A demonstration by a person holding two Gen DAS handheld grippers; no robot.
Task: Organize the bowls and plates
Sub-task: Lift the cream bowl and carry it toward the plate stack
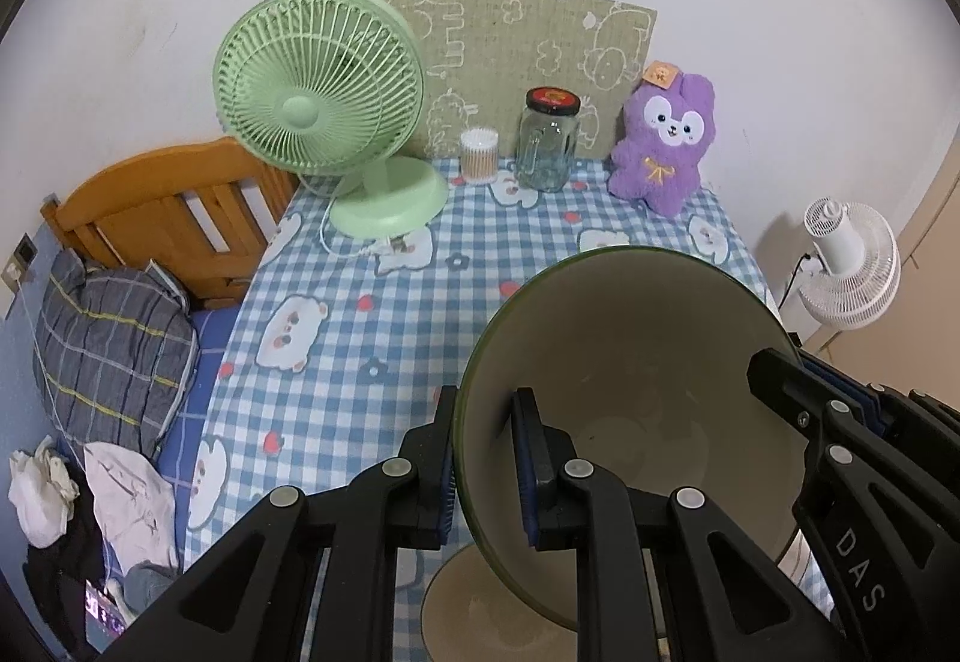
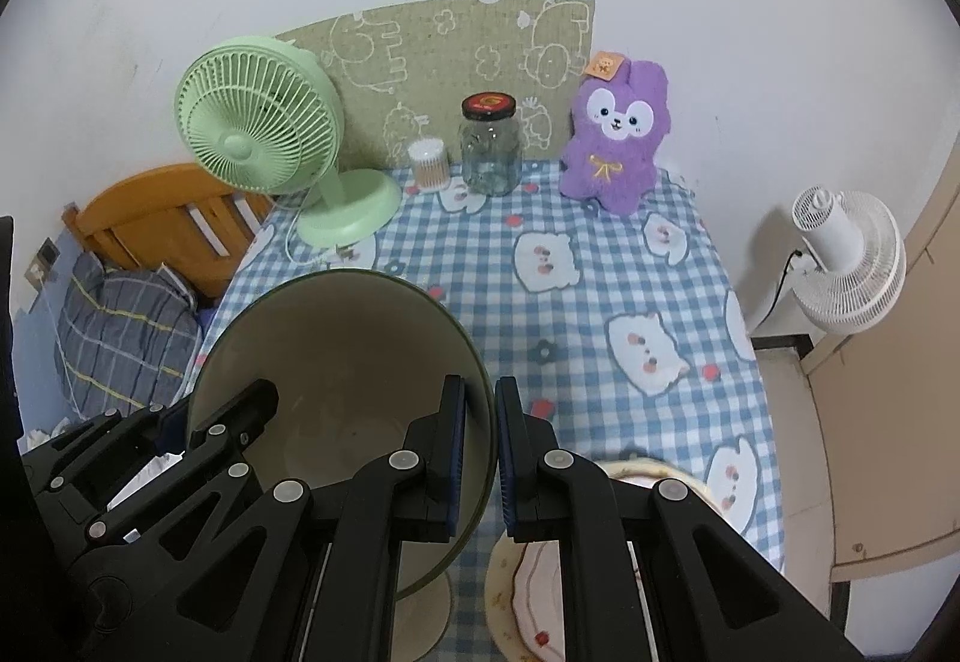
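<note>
A large bowl [image 1: 630, 362], green outside and beige inside, hangs tilted above the checked tablecloth [image 1: 372, 314]. My left gripper [image 1: 480, 458] is shut on its left rim, one finger inside and one outside. My right gripper [image 1: 804, 380] clamps the opposite rim. In the right wrist view the same bowl [image 2: 348, 350] fills the lower left, with the right gripper [image 2: 480, 440] shut on its right rim and the left gripper [image 2: 204, 416] on the far side. Below the bowl lie a beige dish [image 1: 480, 608] and a flowered plate [image 2: 528, 602], both partly hidden.
At the back of the table stand a green fan [image 1: 318, 86], a cotton-swab tub [image 1: 478, 155], a glass jar [image 1: 549, 140] and a purple plush toy [image 1: 666, 140]. A bed with a wooden headboard [image 1: 156, 212] lies left. A white fan [image 2: 846, 260] stands right.
</note>
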